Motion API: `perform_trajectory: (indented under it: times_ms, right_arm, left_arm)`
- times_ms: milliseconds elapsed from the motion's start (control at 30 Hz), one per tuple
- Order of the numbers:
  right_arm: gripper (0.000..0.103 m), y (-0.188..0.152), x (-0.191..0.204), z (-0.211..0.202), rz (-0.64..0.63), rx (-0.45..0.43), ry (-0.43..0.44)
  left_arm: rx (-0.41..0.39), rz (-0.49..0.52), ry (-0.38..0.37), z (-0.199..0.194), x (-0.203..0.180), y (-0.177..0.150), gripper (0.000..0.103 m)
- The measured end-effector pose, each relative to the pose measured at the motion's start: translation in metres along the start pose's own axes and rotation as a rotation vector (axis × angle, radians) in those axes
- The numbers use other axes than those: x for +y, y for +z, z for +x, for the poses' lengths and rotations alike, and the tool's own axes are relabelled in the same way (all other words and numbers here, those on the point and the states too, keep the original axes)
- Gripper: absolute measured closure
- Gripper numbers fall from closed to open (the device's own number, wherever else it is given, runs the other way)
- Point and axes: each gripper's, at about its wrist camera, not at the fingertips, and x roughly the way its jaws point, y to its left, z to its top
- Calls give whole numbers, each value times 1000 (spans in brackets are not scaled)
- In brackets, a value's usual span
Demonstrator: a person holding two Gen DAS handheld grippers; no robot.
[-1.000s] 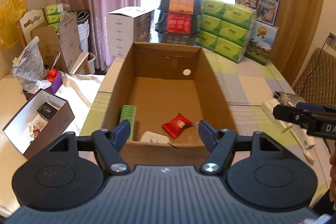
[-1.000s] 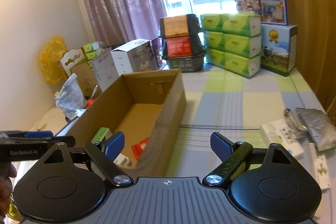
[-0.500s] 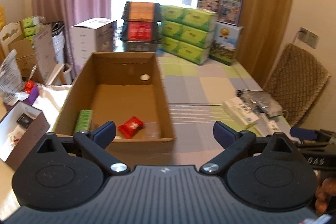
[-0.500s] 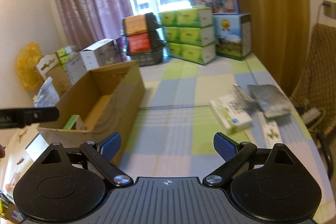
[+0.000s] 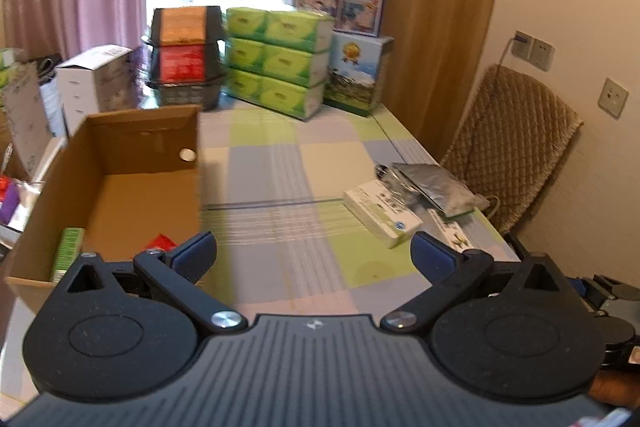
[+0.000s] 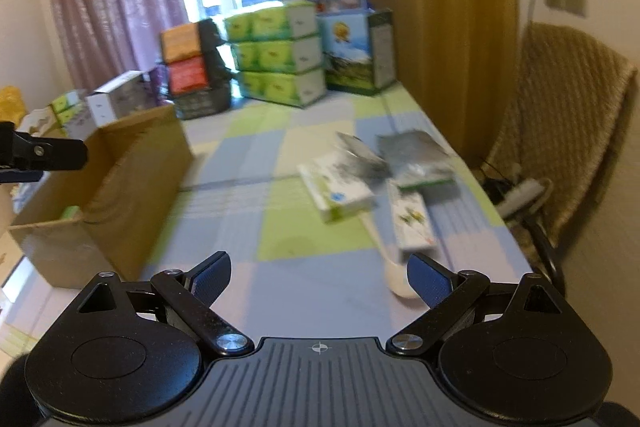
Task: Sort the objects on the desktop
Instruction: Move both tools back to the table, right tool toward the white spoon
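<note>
On the checked green-and-blue cloth of the bench (image 6: 280, 187), a white-and-green tissue pack (image 6: 338, 189), a crinkled silver foil pouch (image 6: 416, 151), a flat white printed carton (image 6: 412, 223) and a smooth cream plastic spoon (image 6: 394, 267) lie clustered; blur softens their edges, so overlaps are uncertain. Left of them stands an open brown cardboard box (image 5: 132, 155) holding a green carton (image 5: 68, 253) and a red wrapper (image 5: 162, 242). The left gripper (image 5: 314, 255) and right gripper (image 6: 319, 277) hover empty, jaws wide.
</note>
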Motion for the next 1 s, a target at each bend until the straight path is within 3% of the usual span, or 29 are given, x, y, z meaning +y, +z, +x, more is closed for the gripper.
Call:
perform_trajectory:
  times_ms: [267,400,700,867,1000]
  right_arm:
    - [11,-13,-44,10,7,27,-82]
    - [11,-16,-60,27,-10,40,-81]
    - [28,-28,-79,69,-101,86,-7]
    - [32,-27,-89,81,-53,80,-5]
    - [41,-25,-92,86,-44,90,1]
  left_arm:
    - [63,30,-42,36,-21,-10,2]
    - [95,56,-59,59,-33,-17,2]
    - [111,88,-63,110,-56,-29,2]
    - [143,106,-68,143,-62,-35,2]
    - [146,122,-71,162,-63,-45,2]
